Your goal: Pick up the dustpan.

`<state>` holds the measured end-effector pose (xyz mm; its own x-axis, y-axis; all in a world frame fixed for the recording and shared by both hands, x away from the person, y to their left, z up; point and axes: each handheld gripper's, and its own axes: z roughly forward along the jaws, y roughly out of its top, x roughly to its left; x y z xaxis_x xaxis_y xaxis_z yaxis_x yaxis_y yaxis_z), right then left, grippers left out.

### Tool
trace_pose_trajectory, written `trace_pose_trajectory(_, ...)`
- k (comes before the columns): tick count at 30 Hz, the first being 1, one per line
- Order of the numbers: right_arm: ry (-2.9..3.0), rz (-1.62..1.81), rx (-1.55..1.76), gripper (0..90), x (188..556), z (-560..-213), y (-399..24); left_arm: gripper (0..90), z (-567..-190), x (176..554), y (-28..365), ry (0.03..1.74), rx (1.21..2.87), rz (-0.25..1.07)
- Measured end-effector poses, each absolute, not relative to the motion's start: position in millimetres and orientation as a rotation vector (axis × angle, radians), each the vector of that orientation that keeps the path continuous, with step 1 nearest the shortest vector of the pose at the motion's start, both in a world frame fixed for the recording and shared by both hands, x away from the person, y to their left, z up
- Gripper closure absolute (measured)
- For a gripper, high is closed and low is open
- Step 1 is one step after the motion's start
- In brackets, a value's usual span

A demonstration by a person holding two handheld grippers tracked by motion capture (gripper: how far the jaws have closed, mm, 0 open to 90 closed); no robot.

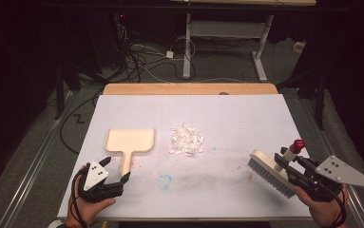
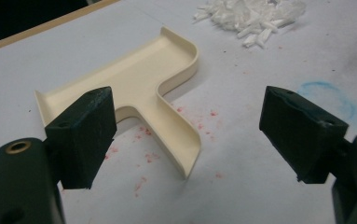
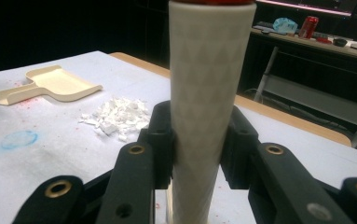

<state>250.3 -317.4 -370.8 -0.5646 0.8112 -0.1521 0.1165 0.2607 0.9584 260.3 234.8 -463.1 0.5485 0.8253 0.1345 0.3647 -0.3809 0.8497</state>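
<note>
- Now, bench: white sheet on top.
- Dustpan lies flat at left; scraps piled just right of it.
- Brush at right, clamped by its handle in right hand-held gripper.
- Left hand-held gripper: jaws apart, astride the dustpan handle's end.

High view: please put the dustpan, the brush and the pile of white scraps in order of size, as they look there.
1. Dustpan, with its handle: largest.
2. Brush, held in the right gripper: a little smaller, but it is raised and nearer the camera, so this is unsure.
3. Pile of white scraps: smallest.
</note>
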Motion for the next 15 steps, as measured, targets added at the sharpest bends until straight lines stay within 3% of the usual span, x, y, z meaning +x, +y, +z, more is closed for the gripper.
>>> trace_pose_trajectory(7, 1.873, 1.322, 0.832, 69.9, 252.0, -371.3, -316.5, 17.9, -466.2, 264.0, 233.4, 1.074, 2.009, 0.673)
trace_pose_trajectory(11, 1.883, 1.308, 0.823, 69.9, 251.3, -371.7, -312.6, 18.4, -467.4, 270.5, 238.6, 1.256, 2.005, 0.559)
trace_pose_trajectory(15, 1.899, 1.292, 0.828, 69.9, 252.1, -373.3, -310.2, 19.7, -461.8, 280.2, 233.2, 1.32, 1.99, 0.486)
